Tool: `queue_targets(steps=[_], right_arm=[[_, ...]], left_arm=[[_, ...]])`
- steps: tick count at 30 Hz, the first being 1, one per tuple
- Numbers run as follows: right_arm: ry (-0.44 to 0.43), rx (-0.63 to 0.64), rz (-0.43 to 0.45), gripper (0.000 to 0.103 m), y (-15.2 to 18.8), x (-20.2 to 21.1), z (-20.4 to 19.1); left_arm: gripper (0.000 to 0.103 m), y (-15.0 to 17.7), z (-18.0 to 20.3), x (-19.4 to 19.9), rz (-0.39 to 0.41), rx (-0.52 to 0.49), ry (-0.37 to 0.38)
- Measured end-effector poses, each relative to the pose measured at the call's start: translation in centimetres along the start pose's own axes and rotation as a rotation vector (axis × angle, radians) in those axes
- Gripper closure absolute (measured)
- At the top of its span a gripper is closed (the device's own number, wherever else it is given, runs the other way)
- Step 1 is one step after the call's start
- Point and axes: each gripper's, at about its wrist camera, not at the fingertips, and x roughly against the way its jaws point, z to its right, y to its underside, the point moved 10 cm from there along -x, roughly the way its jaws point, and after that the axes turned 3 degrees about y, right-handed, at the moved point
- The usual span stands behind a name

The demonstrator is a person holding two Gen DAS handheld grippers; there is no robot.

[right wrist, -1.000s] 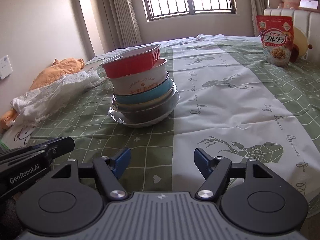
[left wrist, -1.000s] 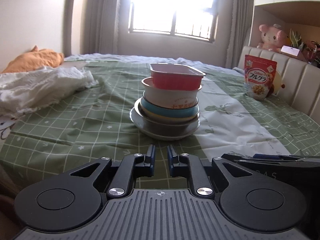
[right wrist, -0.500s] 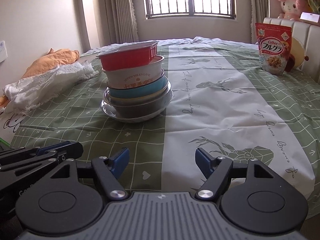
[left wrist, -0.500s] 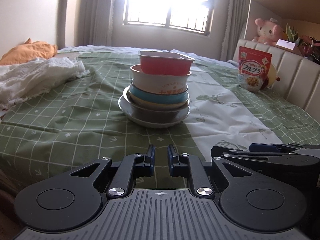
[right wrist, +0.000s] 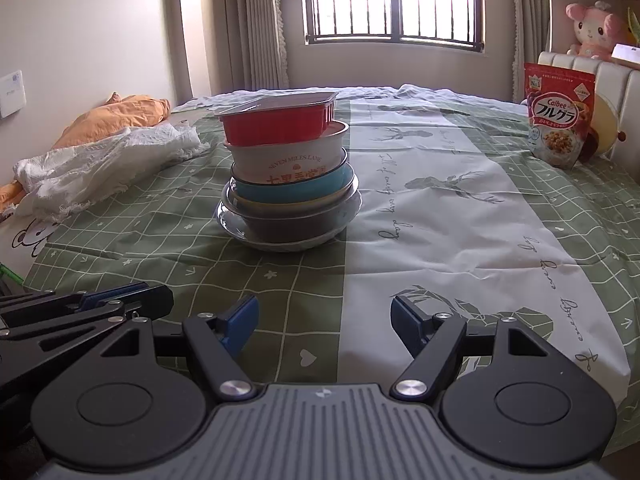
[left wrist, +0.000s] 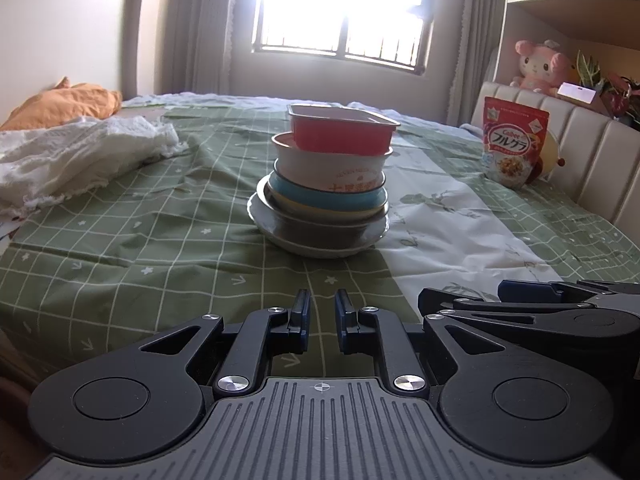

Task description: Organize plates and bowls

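A stack of dishes stands on the green checked bedspread point(left wrist: 140, 248). From the top: a red rectangular tray point(left wrist: 340, 132) point(right wrist: 278, 124), a white bowl with orange print point(left wrist: 332, 170) point(right wrist: 288, 158), a blue bowl point(left wrist: 320, 196) point(right wrist: 296, 188), a dark bowl point(right wrist: 292, 226), and a white plate point(left wrist: 320, 240) point(right wrist: 240, 226) at the bottom. My left gripper point(left wrist: 321, 322) is nearly shut and empty, well short of the stack. My right gripper point(right wrist: 324, 320) is open and empty, also short of the stack. Each gripper shows at the edge of the other's view.
A red cereal bag point(left wrist: 514, 146) point(right wrist: 558, 114) leans against the headboard point(left wrist: 592, 160) at the right. A white lace cloth point(left wrist: 80, 152) point(right wrist: 108, 164) and an orange cloth point(left wrist: 60, 104) lie at the left. A pink plush toy point(left wrist: 538, 64) sits on the shelf.
Both grippers have drawn back and levelled, so the stack looks a little farther and more centred. Their jaws have not changed. The stack has not moved.
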Motion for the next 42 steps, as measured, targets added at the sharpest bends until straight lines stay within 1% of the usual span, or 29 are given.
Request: queue_targets(steps=[42], right_arm=[[0.009, -0.014, -0.002, 0.029, 0.1, -0.04, 0.84]], left_arm=[[0.088, -0.19, 0.66, -0.13, -0.002, -0.01, 0.011]])
